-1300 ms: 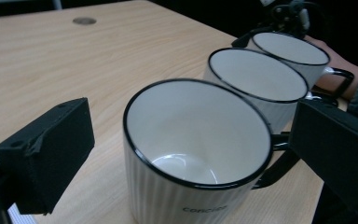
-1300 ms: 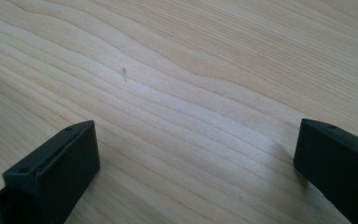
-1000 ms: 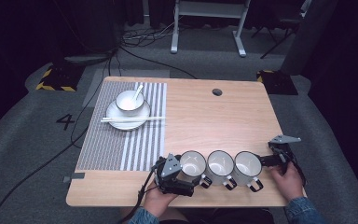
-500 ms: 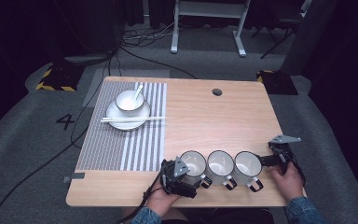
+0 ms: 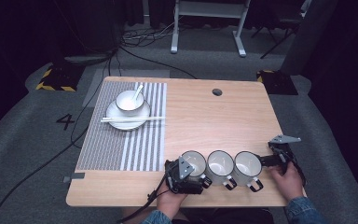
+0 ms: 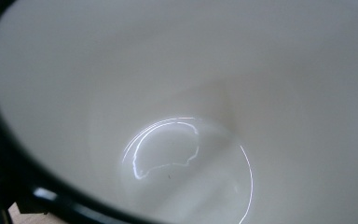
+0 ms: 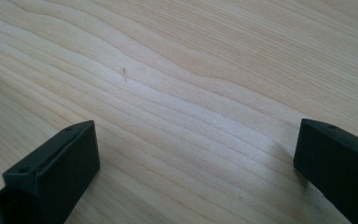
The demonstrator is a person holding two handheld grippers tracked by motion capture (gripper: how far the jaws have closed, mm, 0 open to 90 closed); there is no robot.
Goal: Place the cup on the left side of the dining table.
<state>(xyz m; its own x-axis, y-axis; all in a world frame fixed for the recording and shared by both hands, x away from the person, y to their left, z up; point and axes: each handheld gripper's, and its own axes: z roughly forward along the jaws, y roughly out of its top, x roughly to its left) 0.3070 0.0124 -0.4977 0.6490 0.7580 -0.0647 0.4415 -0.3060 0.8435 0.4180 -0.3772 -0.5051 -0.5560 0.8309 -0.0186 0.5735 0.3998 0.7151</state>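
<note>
My left gripper (image 5: 186, 173) presses against the empty left mug (image 5: 194, 163) of three along the tabletop's (image 5: 214, 121) near edge, its grip unclear to me, while my right gripper (image 5: 272, 158) gapes wide beside the right mug (image 5: 247, 164).

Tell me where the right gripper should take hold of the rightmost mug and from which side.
Grip the wall of the rightmost mug at its rim, on the right side, one finger inside and one outside. The mug stands upright with its mouth open, its handle points toward the person, and the middle mug crowds its left. The right gripper, open, already sits just to its right.
</note>
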